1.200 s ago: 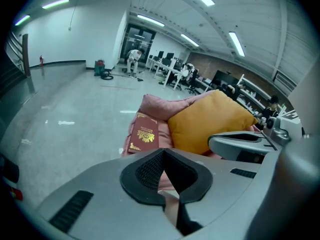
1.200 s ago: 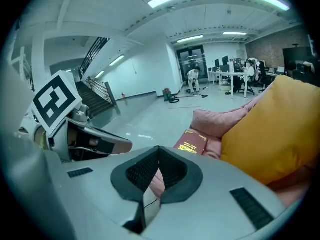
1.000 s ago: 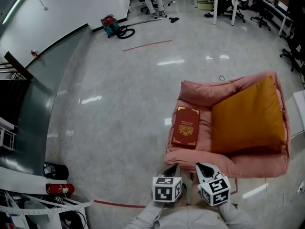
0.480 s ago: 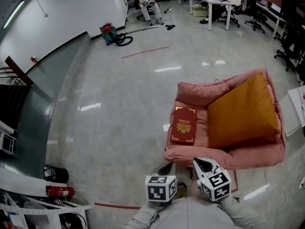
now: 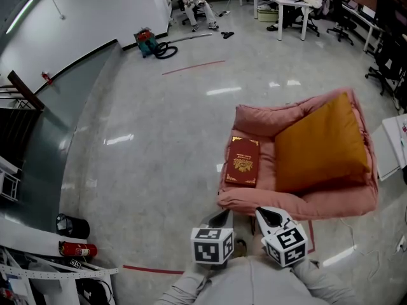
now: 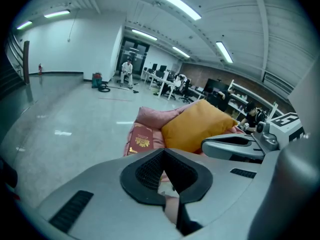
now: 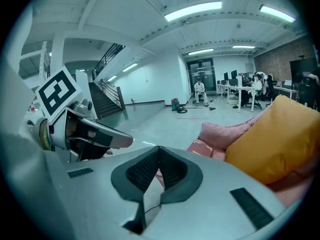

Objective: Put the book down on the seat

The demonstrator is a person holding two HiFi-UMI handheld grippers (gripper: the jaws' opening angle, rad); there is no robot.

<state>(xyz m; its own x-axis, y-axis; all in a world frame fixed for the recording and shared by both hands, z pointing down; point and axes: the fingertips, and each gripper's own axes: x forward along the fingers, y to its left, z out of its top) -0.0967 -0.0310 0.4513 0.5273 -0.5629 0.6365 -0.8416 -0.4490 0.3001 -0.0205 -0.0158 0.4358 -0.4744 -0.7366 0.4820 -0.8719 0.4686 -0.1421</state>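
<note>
A red book (image 5: 242, 162) with gold ornament lies flat on the left part of the pink seat (image 5: 280, 203), beside a big orange cushion (image 5: 321, 145). It also shows as the book (image 6: 142, 140) in the left gripper view and the book (image 7: 202, 147) in the right gripper view. My left gripper (image 5: 222, 218) and right gripper (image 5: 268, 215) hang side by side just short of the seat's front rim. Both are shut with nothing between the jaws. Neither touches the book. The left gripper (image 6: 162, 156) and right gripper (image 7: 157, 153) point toward the seat.
A red tape line (image 5: 156, 271) crosses the floor near me. A fire extinguisher (image 5: 79, 250) and a black bin (image 5: 71, 226) stand at lower left, by a staircase. A vacuum cleaner (image 5: 147, 42) and people seated at desks are far back. A white table (image 5: 394, 151) edges in at right.
Both grippers have risen a little and drawn back from the seat's front rim. The book lies where it was on the seat.
</note>
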